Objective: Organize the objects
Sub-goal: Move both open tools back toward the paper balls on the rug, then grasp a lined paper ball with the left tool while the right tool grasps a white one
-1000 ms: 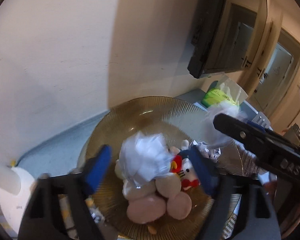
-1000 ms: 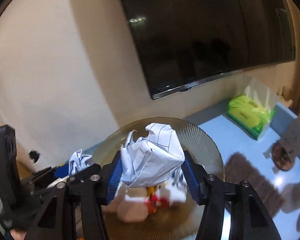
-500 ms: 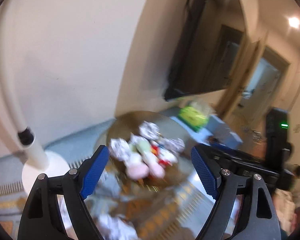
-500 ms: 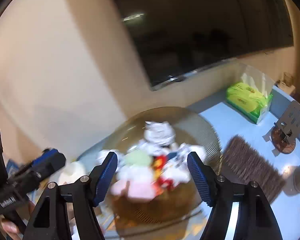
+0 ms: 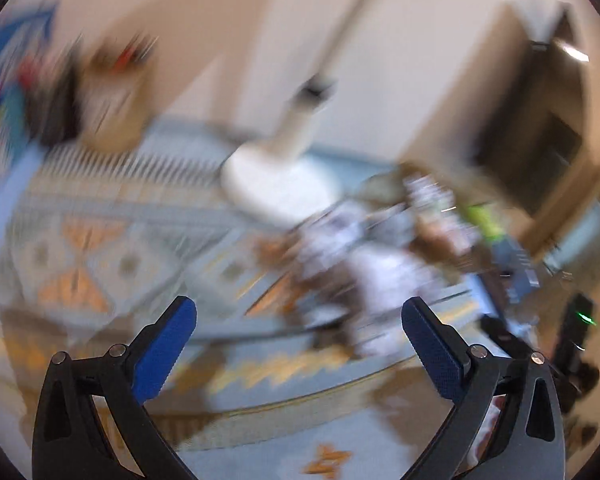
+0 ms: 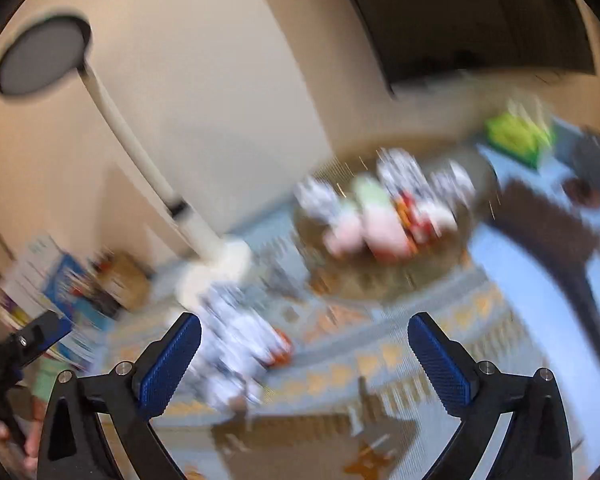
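Meanwhile, both claws stand empty above a patterned rug [image 6: 440,344]: the left gripper [image 5: 299,322] and right gripper [image 6: 304,340] have just been opening, their blue pads spread wide with nothing between them. The amber glass bowl [image 6: 384,276], heaped with crumpled paper balls and small soft toys, sits at centre right of the right wrist view; more crumpled paper [image 6: 236,344] lies on the rug at lower centre, just beyond the right claw. A white floor lamp [image 6: 220,264] stands left of the bowl. Heavy blur smears both views, so a hasty reach could likely miss the paper or knock the piled bowl.
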`<state>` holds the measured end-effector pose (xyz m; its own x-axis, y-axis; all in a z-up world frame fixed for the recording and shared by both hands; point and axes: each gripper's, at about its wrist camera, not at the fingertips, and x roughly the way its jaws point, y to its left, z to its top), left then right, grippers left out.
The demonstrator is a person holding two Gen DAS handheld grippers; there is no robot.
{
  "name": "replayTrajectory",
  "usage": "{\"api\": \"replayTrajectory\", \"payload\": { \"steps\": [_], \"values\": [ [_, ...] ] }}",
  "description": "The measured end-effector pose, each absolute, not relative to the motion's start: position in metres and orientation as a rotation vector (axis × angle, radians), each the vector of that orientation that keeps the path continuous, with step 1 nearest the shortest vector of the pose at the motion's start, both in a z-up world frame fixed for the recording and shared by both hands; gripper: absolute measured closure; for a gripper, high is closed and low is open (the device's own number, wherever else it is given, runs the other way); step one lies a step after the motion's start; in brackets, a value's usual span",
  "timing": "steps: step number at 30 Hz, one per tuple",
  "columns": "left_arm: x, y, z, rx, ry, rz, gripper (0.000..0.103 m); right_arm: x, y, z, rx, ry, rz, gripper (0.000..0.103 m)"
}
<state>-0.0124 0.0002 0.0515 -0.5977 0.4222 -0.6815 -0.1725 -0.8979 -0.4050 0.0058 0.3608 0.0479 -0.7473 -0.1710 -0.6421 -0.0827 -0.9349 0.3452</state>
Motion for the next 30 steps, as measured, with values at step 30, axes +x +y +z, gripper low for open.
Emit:
{"api": "replayTrajectory", "payload": {
  "steps": [30],
  "values": [
    [-0.083, 0.043, 0.023, -1.213, 0.070, 2.396, 0.010, -0.027, 0.281, 0.056, 1.143, -0.068, -2.736, 0.000]
  ]
}}
